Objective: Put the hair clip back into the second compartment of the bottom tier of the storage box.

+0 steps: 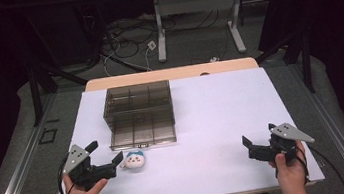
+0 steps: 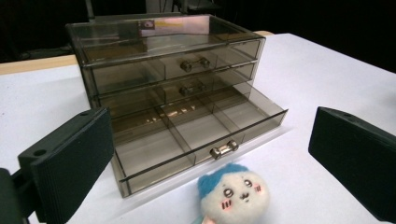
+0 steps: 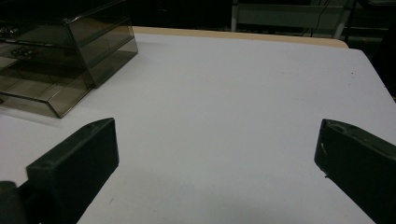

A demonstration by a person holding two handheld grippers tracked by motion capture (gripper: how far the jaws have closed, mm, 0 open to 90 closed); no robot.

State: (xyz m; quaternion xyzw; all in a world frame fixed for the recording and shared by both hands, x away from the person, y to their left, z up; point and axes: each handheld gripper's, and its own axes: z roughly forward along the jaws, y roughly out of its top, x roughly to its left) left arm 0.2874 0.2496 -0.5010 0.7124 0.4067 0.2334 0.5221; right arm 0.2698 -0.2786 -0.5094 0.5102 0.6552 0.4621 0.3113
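The left gripper (image 1: pixel 103 158) rests low near the table's (image 1: pixel 213 121) front left corner, jaws spread wide, holding nothing. The plush toy (image 1: pixel 134 161) lies just beyond its tips, face up, just in front of the drawer box (image 1: pixel 139 114), whose bottom drawer (image 2: pixel 196 135) stands pulled out. The right gripper (image 1: pixel 259 142) sits well apart at the front right, jaws also wide and empty.

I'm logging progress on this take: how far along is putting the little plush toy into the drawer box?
Done: the bottom drawer of the smoky drawer box is pulled out, its compartments bare. In hand: the left claw is open, close to the plush toy, which lies on the table in front of the drawer, not gripped. Left: grasp it, drop it in, probably shut the drawer. The right claw is open and apart.
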